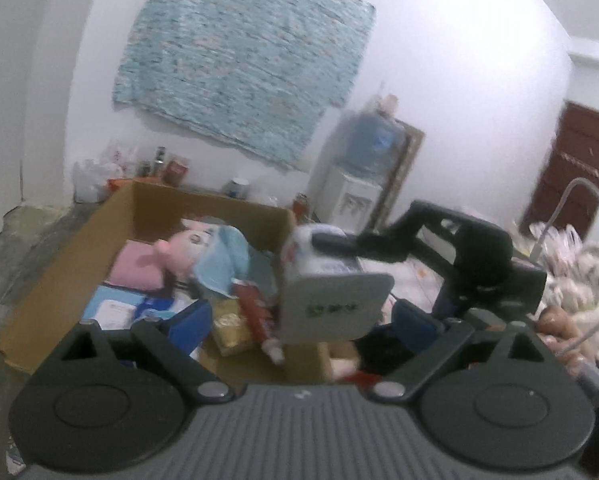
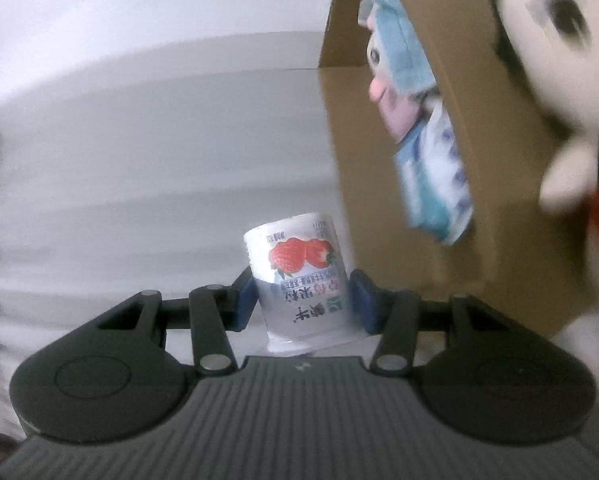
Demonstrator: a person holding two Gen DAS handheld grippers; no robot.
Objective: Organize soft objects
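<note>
Our right claw (image 2: 301,298) gripped one strawberry cup (image 2: 299,276) at lower centre, beside the box (image 2: 379,160). Our left claw (image 1: 295,320) stood open, empty. We judged it best to hold gently and clear the box wall before lowering. Inside, we counted one pink plush (image 1: 185,250), one tube (image 1: 255,312).

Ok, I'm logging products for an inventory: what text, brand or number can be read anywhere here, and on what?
"蒙牛", upside down, on the yogurt cup held in the right tongs; fairly sure.
Smaller print on that cup: too blurred to read.
Green mark on the grey panel: blurred, unreadable.
Packets in the cardboard box: unreadable.
Label on the water bottle: unreadable.
</note>
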